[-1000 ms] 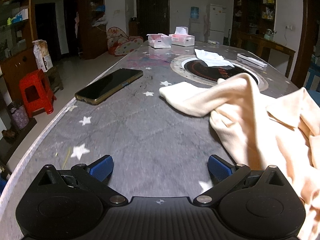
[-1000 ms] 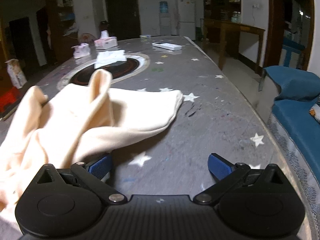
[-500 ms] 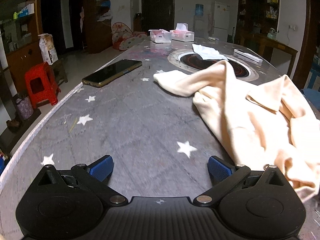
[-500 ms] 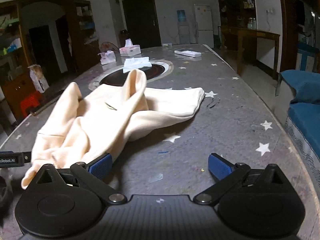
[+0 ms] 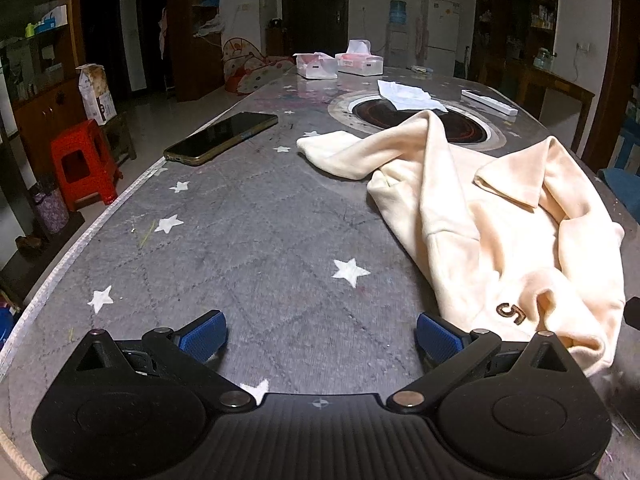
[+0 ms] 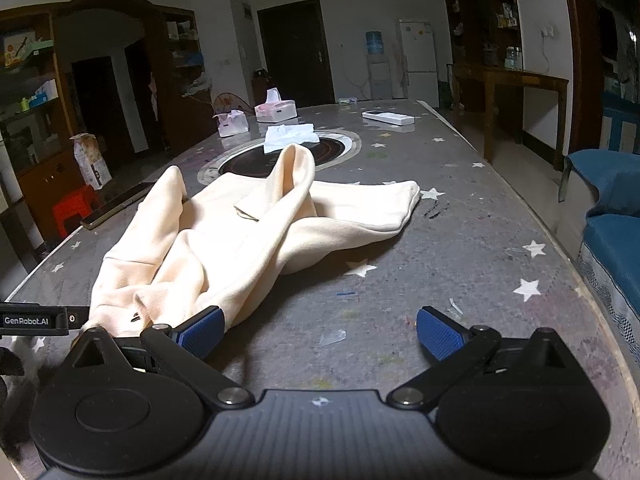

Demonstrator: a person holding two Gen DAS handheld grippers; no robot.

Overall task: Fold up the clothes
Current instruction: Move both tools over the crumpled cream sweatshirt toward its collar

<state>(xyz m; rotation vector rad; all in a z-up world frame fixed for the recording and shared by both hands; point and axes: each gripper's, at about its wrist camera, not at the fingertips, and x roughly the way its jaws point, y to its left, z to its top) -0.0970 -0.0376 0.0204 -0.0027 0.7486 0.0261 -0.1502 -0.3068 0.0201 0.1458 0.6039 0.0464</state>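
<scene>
Nearest in the left wrist view, the left claw (image 5: 320, 338) is spread wide with nothing between its blue pads, hanging over the bare grey star-printed table (image 5: 248, 240) close to its near edge. The lower hem of the cream garment (image 5: 500, 236) lies just beside the claw's right-side pad; whether the two touch cannot be told. In the right wrist view, the right claw (image 6: 320, 334) is likewise spread and empty, and the garment's crumpled hem lies at its left-side pad, where contact is also unclear.

The garment (image 6: 224, 236) lies crumpled on the table between the two claws, nearer the near edge than the far one. A dark embroidered mark sits on its lower part by the hem. Its collar (image 5: 512, 184) is folded open and faces up. One sleeve (image 5: 344, 152) reaches toward the left edge of the table, and another sleeve (image 6: 360, 208) stretches flat toward the right edge. A ridge of cloth stands up in the middle of the garment.

Farther on, a dark phone (image 5: 222, 138) lies near the left edge, well apart from the garment. Behind the garment a round black hob (image 5: 420, 120) is set into the table, with a white crumpled tissue (image 5: 408, 94) on its far rim. A white remote (image 6: 388, 117) lies toward the far right corner. Two tissue boxes (image 5: 340, 64) stand near the far edge.
</scene>
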